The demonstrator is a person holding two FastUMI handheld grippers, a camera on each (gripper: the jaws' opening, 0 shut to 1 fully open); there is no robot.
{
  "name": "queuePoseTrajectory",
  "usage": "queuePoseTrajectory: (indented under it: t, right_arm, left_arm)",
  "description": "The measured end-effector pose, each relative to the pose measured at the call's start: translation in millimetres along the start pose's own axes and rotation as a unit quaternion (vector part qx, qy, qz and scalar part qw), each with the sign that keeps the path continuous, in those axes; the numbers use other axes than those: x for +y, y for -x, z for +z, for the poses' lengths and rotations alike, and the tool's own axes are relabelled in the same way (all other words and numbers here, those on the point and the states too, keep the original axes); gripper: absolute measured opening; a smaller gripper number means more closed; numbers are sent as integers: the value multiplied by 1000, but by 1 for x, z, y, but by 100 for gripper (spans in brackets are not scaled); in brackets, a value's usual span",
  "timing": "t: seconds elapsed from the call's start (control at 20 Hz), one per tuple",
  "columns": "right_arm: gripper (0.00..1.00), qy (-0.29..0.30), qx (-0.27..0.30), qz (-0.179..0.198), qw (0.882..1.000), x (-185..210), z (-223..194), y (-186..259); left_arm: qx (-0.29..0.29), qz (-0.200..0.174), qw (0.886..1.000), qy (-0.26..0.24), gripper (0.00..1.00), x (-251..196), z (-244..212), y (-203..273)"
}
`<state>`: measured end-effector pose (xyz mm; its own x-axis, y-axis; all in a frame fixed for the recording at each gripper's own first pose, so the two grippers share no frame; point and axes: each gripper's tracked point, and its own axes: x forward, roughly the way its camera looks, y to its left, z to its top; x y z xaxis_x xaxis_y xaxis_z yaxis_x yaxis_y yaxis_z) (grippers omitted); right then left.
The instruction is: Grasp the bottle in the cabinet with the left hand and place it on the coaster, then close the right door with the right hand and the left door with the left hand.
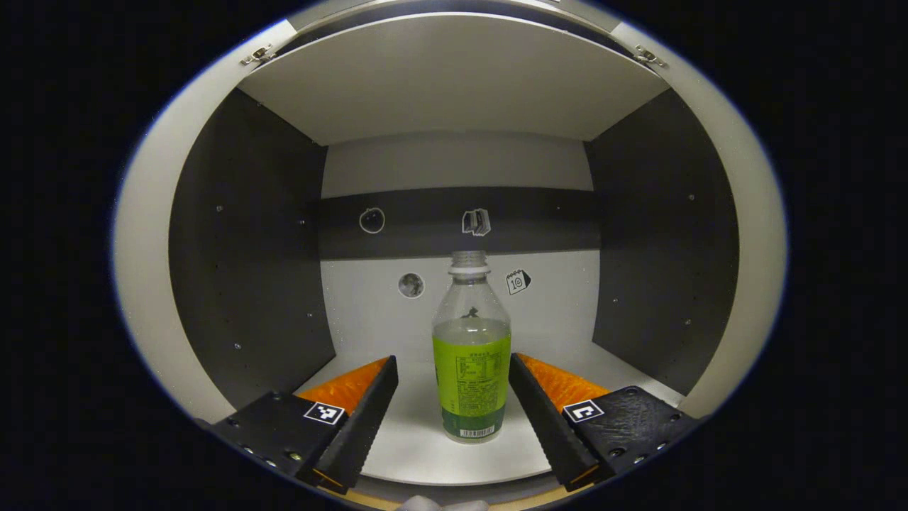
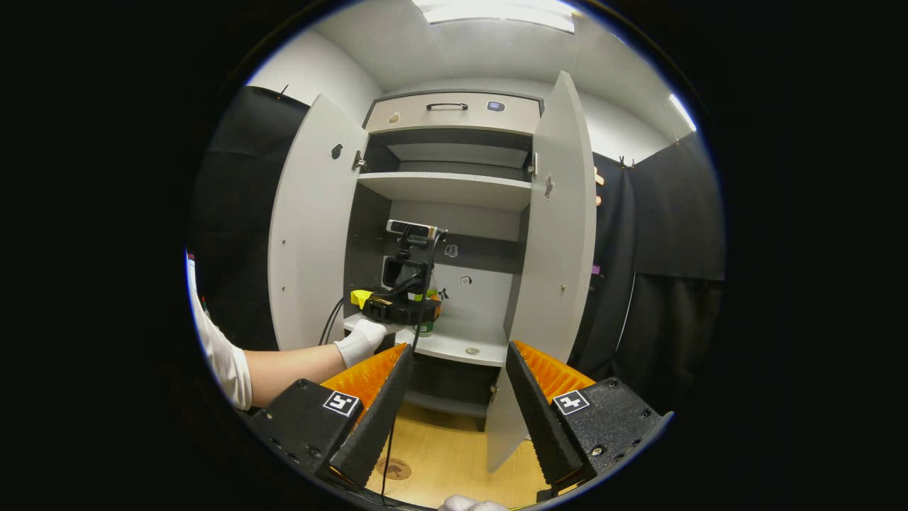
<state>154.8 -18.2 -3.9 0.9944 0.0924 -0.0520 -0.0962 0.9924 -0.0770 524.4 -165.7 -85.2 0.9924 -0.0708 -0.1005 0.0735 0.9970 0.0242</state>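
A clear bottle (image 1: 472,355) with a green label and a white cap stands upright on the cabinet's white shelf (image 1: 418,440). My left gripper (image 1: 451,363) is open, with one finger on either side of the bottle's lower half; there is a gap on the left side. In the right gripper view the left gripper (image 2: 418,312) reaches into the cabinet, held by a gloved hand (image 2: 360,341), and a bit of the green bottle (image 2: 427,327) peeks from behind it. My right gripper (image 2: 459,351) hangs open in front of the cabinet, holding nothing. A round coaster (image 2: 394,468) lies on the wooden table (image 2: 454,454).
Both cabinet doors stand wide open: the left door (image 2: 312,227) and the right door (image 2: 560,234). A drawer (image 2: 450,112) sits above the upper shelf (image 2: 443,188). Dark side walls (image 1: 248,255) close in the compartment. Cables (image 2: 330,323) trail from the left gripper.
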Motion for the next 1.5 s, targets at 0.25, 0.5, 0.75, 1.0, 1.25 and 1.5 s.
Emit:
queuePoseTrajectory:
  t: [0.25, 0.5, 0.75, 1.0, 1.25, 1.5]
  right_arm:
    - [82, 1, 3, -3, 1000, -11, -4, -3]
    - [82, 9, -3, -2, 1000, -14, -1, 1]
    - [82, 2, -11, -9, 1000, -22, 3, 1]
    - [82, -11, -8, -9, 1000, -22, -5, 3]
    - [82, -20, 11, -24, 999, -30, -25, 9]
    - [82, -37, 36, -38, 998, -37, -45, 22]
  left_arm:
    - [-9, -2, 1000, -6, 96, -6, 0, -17]
    - [10, 24, 1000, -2, 76, 4, -3, -27]
    - [3, -4, 1000, 3, 69, 1, 11, 17]
    - [-22, -32, 999, -3, 73, 2, 13, 101]
    - [-28, -45, 999, 0, 73, 8, -5, 178]
    - [-12, -60, 998, 32, 73, -1, -52, 243]
